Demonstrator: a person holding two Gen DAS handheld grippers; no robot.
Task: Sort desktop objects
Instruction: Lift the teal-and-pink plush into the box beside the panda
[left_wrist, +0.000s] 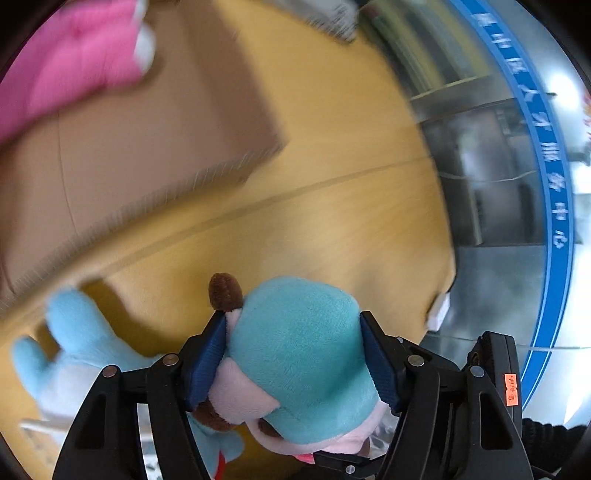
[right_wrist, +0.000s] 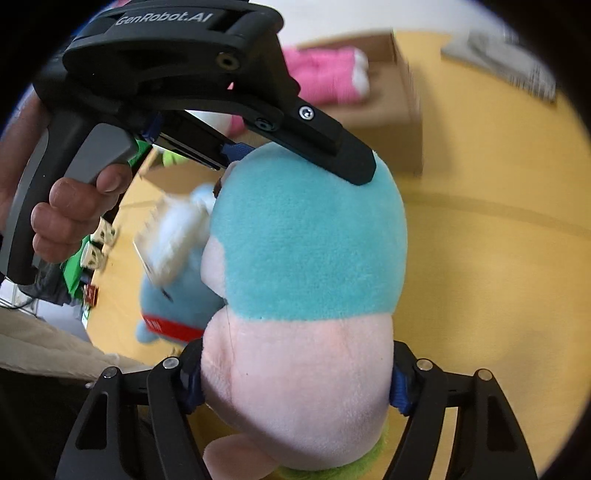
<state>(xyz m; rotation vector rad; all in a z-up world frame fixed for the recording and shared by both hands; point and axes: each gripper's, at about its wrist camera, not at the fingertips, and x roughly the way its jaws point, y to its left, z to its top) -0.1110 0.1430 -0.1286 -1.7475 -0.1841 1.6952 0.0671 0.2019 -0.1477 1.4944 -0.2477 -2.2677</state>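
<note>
Blue lettered band (left_wrist: 543, 155) — beyond the yellow tabletop (left_wrist: 332, 221).

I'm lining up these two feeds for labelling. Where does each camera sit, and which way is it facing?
Left wrist view: sits on the left gripper, looking down along its fingers at the teal-and-pink plush toy clamped between them, with the wooden table and cardboard box beyond.
Right wrist view: sits on the right gripper, looking down at the toy's pink part; the person's left hand on the other gripper shows.
Shared: the same toy, box, table, pink plush and blue plush.
</note>
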